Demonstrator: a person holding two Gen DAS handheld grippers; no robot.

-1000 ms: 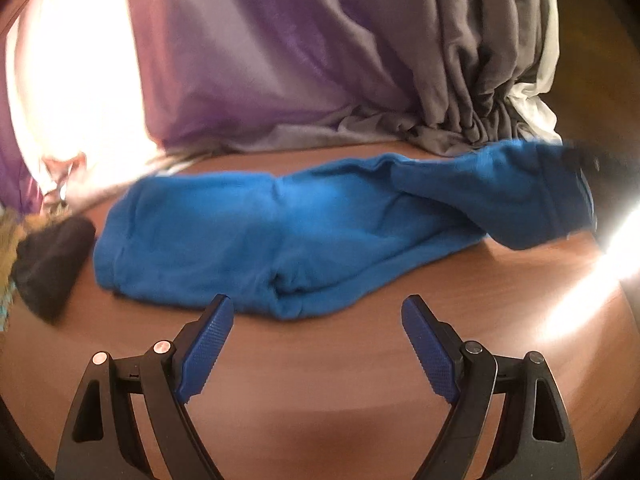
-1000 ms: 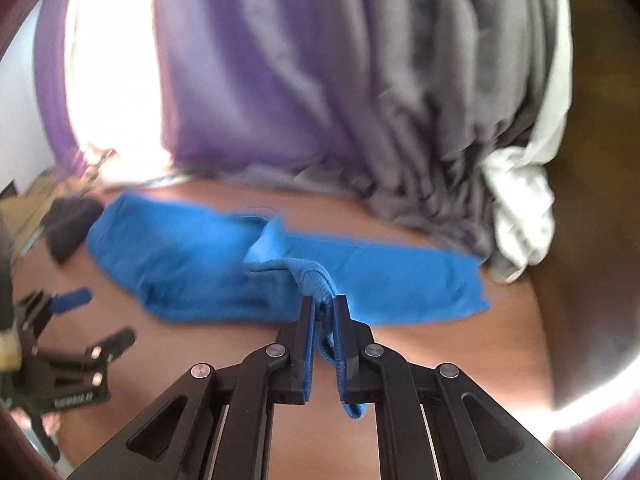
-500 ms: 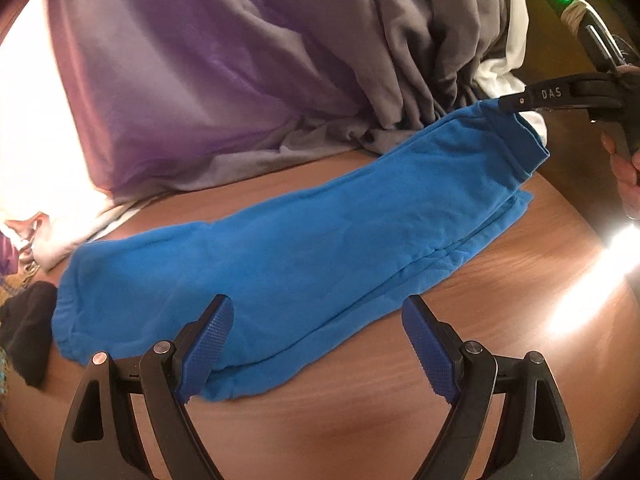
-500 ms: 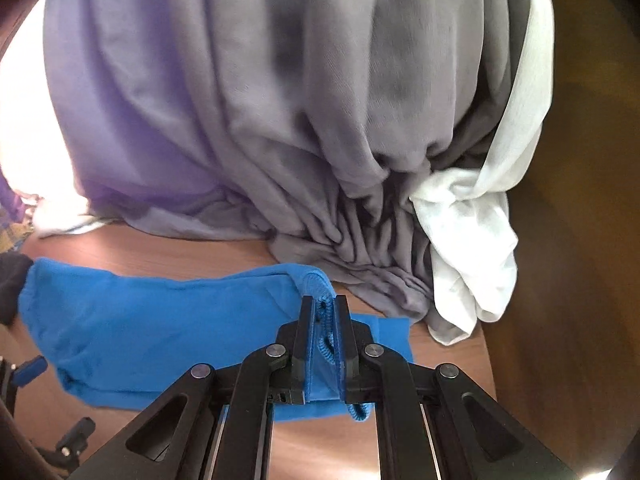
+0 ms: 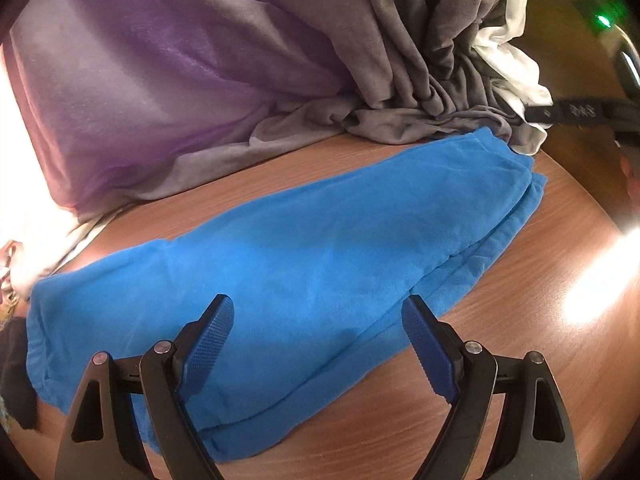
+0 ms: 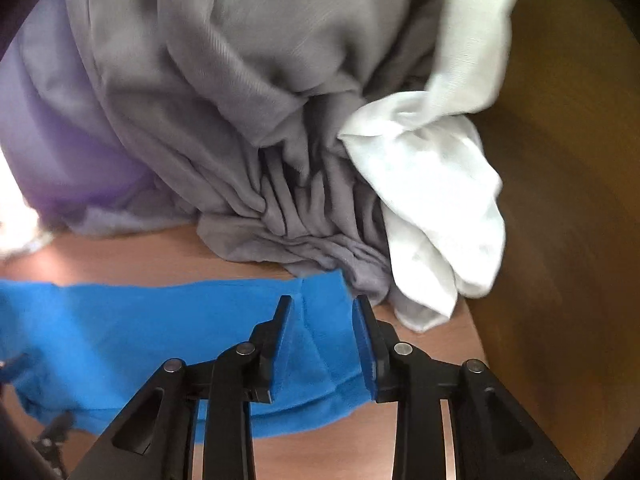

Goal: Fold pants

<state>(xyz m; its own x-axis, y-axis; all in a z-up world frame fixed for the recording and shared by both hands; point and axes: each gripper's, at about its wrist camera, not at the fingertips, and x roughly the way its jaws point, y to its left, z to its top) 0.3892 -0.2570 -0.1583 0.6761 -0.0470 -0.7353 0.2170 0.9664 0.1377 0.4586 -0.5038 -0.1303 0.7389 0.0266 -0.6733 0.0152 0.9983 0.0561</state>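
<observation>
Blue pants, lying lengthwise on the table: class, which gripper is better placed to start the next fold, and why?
Probably the right gripper: its open jaws straddle the end of the blue pants. The left gripper hovers open over the middle.

Plain bright blue pants (image 5: 320,264) on a reddish-brown wood-grain surface (image 5: 540,320); grey curtain (image 6: 260,120) tinted purple, white cloth (image 6: 432,208), black tongs (image 5: 316,332) with blue pads

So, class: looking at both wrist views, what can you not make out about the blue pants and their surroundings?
- Blue pants: near edge hidden behind the left gripper in the left view.
- Blue pants' left end: cut off by the frame edge, right view.
- Dark item: cropped, unidentifiable.
- Table rear: covered by grey curtain.
- Right gripper: in the left view only a blurred sliver.
</observation>
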